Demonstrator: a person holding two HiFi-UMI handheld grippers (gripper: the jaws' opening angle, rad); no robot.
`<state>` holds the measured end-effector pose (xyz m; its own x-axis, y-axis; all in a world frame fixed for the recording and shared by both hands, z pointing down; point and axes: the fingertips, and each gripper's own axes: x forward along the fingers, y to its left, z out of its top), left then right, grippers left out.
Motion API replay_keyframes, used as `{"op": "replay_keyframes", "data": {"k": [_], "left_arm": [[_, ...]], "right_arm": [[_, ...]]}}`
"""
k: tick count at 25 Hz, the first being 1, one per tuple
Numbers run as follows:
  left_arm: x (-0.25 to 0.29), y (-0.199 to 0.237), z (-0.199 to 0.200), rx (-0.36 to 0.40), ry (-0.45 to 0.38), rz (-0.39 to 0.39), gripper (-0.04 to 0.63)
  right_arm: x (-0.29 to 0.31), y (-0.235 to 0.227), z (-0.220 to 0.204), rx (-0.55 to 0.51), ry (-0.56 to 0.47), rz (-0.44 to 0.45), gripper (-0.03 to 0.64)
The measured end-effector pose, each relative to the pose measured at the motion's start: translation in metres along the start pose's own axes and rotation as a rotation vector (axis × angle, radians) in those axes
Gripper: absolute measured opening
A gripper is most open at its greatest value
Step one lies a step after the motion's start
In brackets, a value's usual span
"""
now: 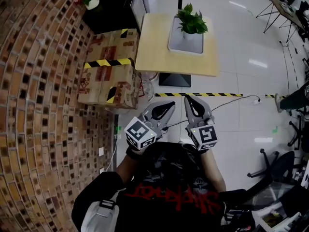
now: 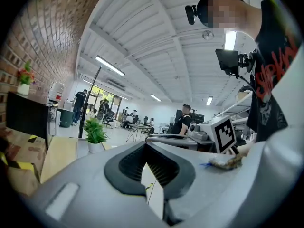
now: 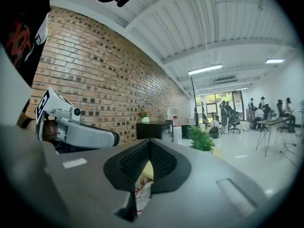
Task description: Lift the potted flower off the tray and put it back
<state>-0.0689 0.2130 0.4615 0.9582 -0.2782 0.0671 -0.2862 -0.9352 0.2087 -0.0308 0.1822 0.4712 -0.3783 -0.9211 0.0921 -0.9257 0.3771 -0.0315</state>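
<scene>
Potted flower (image 1: pixel 191 25) stood upright in the grey tray (image 1: pixel 176 46) on the wooden table (image 1: pixel 153 52), left gripper (image 1: pixel 172 103) well apart from the table, jaws pressed together, holding nothing, right gripper (image 1: pixel 188 99) likewise away from the table, jaws together, empty.

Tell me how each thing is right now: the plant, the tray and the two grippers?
Green leafy plant in a white pot: upright, standing on the tray.
Grey rectangular tray: lying flat on the light wooden table.
Left gripper: shut, empty, held well back from the table.
Right gripper: shut, empty, held well back from the table.
</scene>
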Motion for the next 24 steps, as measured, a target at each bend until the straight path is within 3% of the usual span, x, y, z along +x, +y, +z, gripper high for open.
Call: {"op": "replay_keyframes", "data": {"k": [7, 12, 16, 18, 24], "left_arm": [[0.009, -0.112, 0.000, -0.007, -0.005, 0.009, 0.000], [0.000, -0.137, 0.000, 0.026, -0.005, -0.045, 0.000], [-0.016, -0.152, 0.014, 0.073, -0.032, -0.190, 0.014], [-0.025, -0.159, 0.021, 0.106, -0.033, -0.287, 0.094], [-0.062, -0.159, 0.021, 0.144, -0.018, -0.526, 0.100]], "right_arm": [[-0.105, 0.007, 0.008, 0.080, -0.062, -0.009, 0.000], [-0.134, 0.021, 0.023, 0.063, -0.085, -0.009, 0.000], [-0.149, 0.046, 0.034, 0.046, -0.105, 0.085, 0.000], [-0.156, 0.060, 0.042, 0.018, -0.110, 0.132, 0.000], [-0.152, 0.109, 0.045, -0.095, -0.090, 0.265, 0.000]]}}
